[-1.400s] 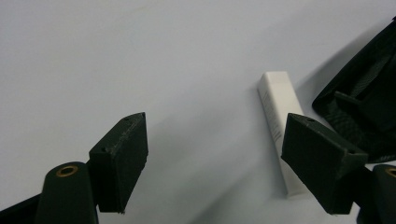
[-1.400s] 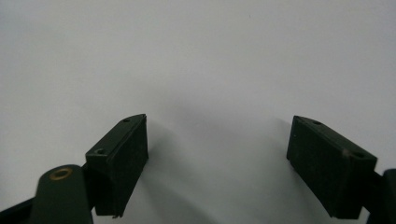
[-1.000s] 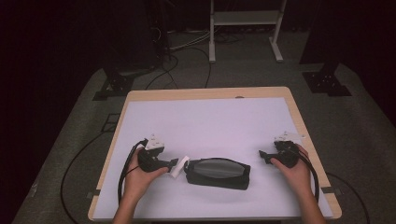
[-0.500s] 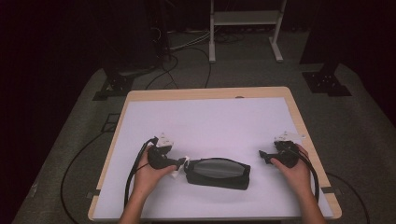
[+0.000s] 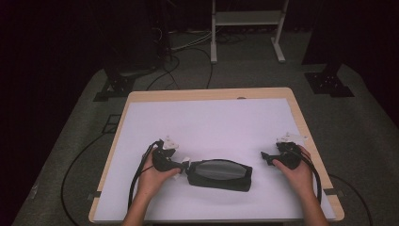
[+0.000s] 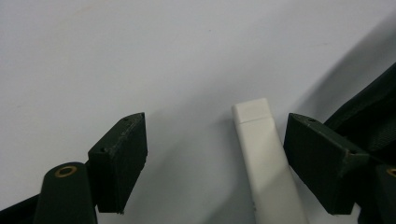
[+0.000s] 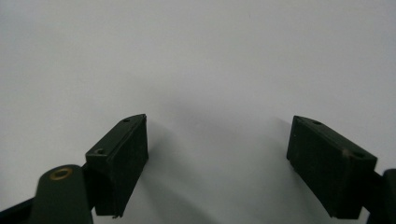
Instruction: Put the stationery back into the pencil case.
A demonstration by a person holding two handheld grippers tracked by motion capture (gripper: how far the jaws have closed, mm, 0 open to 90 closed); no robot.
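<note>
So the worktop is a wood-edged table with a white sheet over it, and near the front edge, about the middle, there's a dark zip pouch lying flat with its long side along that edge. The left gripper is right at the pouch's left end, held in the person's left hand, with its cable looping back toward the front-left corner. In the left gripper view the jaws are spread wide apart and gripping nothing, and between them, closer to the right jaw, lies a slim white stick-shaped thing flat on the sheet, can't tell what it is exactly, looks like a capped white plastic piece. The pouch's dark edge shows just past that right jaw. Over by the right edge of the worktop the right gripper sits low in the right hand, well apart from the pouch, pointing toward its right end. In the right gripper view its jaws are spread wide too, with just bare white sheet between them
</note>
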